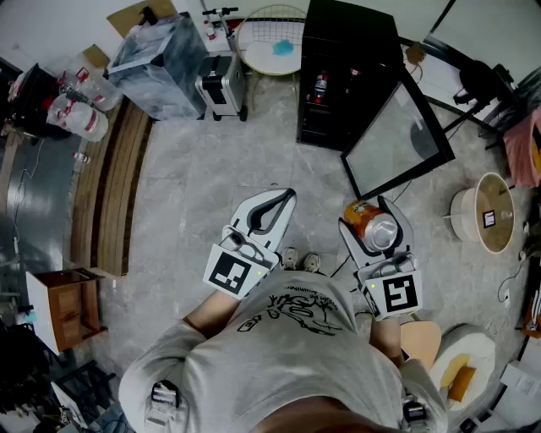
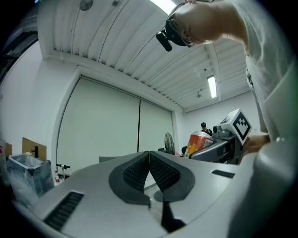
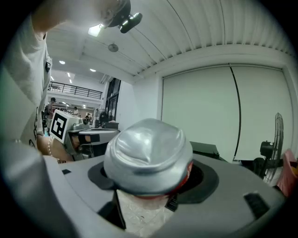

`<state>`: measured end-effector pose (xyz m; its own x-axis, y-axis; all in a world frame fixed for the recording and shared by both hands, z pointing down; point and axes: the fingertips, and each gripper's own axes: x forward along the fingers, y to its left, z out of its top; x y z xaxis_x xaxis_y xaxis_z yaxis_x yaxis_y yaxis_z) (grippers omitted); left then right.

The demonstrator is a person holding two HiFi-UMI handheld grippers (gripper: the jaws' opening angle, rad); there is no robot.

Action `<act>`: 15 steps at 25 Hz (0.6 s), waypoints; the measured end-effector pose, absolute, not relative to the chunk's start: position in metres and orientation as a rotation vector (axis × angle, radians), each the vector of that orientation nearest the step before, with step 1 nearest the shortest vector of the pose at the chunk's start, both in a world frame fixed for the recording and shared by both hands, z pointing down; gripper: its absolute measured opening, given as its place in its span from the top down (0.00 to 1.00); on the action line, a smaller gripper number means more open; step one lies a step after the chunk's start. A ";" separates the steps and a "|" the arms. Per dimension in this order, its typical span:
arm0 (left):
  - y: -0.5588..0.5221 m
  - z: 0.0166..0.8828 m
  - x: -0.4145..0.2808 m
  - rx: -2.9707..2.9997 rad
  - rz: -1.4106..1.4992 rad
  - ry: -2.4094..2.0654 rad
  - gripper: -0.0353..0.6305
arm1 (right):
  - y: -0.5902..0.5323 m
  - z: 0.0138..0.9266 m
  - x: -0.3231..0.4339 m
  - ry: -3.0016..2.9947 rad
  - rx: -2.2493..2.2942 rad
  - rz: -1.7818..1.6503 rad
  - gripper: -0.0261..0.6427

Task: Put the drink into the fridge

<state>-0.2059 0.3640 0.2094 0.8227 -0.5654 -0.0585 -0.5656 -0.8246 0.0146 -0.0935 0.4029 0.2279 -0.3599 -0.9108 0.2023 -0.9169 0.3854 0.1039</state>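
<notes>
Drink can sits clamped between the jaws of my right gripper, silver end up, orange side showing from above. My left gripper is closed, pads together with nothing in it, held just beside the right one. Ahead on the floor stands the black fridge, its glass door swung open and a bottle on a shelf. The can is well short of it.

Cluttered lab or workshop hall.
Grey stone-tile floor crowded with a clear plastic storage bin, brown cardboard boxes, stacked wooden planks and a black glass-door fridge; white ribbed ceiling panels overhead.
</notes>
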 end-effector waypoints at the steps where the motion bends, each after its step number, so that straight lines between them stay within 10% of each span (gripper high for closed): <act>1: 0.364 0.210 -0.208 -2.996 0.095 0.929 0.91 | 0.403 0.228 -0.095 -2.417 1.628 0.041 0.46; 15: 0.369 0.217 -0.226 -3.012 0.091 0.921 0.91 | 0.406 0.235 -0.114 -2.446 1.621 0.070 0.46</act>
